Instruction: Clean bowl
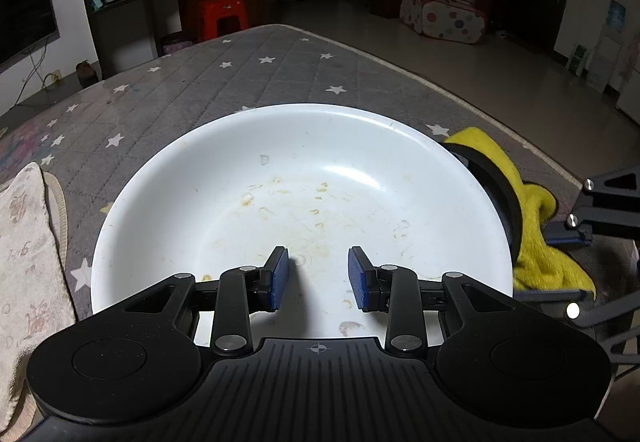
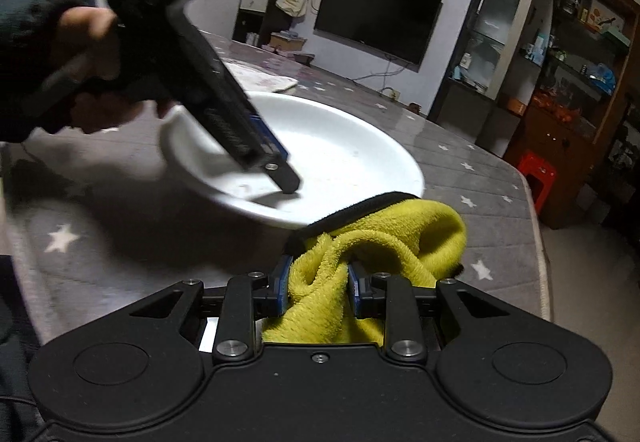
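Two claws work at one white bowl (image 1: 304, 178), which sits on the grey star-patterned bench (image 1: 200, 82). Going from the left: a pale cushion (image 1: 28, 242) lies at nine o'clock of the bowl. The left claw (image 1: 318, 278) hangs over the near part of the bowl, its blue pads a little apart with nothing between them; in the right wrist view its tips seem to press on the bowl floor, perhaps to steady it. Yellowish dried marks (image 1: 280, 198) are spread around the middle of the bowl. At three o'clock, just outside the rim, the right claw (image 2: 317, 284) is closed tight on a yellow cloth (image 2: 384, 242). I judge the wiping is about to begin: the cloth must next cross the rim and rub the stains.
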Demonstrator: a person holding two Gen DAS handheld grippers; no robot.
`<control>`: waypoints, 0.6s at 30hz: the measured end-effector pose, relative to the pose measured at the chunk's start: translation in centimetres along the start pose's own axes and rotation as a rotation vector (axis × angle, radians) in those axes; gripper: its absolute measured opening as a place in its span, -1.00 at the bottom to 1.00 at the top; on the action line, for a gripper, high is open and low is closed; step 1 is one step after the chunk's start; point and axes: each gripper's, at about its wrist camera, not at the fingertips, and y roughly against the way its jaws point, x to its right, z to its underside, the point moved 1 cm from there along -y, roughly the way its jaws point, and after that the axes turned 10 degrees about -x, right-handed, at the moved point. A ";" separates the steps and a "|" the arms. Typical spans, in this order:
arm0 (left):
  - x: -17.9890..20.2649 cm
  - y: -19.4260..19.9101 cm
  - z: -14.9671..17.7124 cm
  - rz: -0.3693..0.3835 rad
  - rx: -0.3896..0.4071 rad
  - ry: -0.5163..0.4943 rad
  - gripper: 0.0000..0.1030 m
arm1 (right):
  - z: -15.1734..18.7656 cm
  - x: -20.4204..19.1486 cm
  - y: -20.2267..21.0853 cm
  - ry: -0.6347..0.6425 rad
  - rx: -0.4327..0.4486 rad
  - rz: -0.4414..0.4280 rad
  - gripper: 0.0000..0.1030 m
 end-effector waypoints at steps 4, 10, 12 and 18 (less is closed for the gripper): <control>0.0 0.0 0.0 0.000 0.001 -0.003 -0.35 | -0.3 0.7 -0.5 -0.021 -0.010 0.027 -0.43; 0.0 0.0 0.0 -0.001 0.002 -0.006 -0.34 | -0.9 2.8 -2.1 -0.034 -0.014 0.050 -0.43; 0.0 -0.1 0.0 -0.001 0.002 -0.007 -0.34 | -1.1 3.4 -2.7 -0.030 -0.015 0.055 -0.43; 0.1 0.0 0.0 -0.001 0.002 -0.004 -0.34 | -1.7 5.1 -4.6 -0.015 -0.018 0.065 -0.42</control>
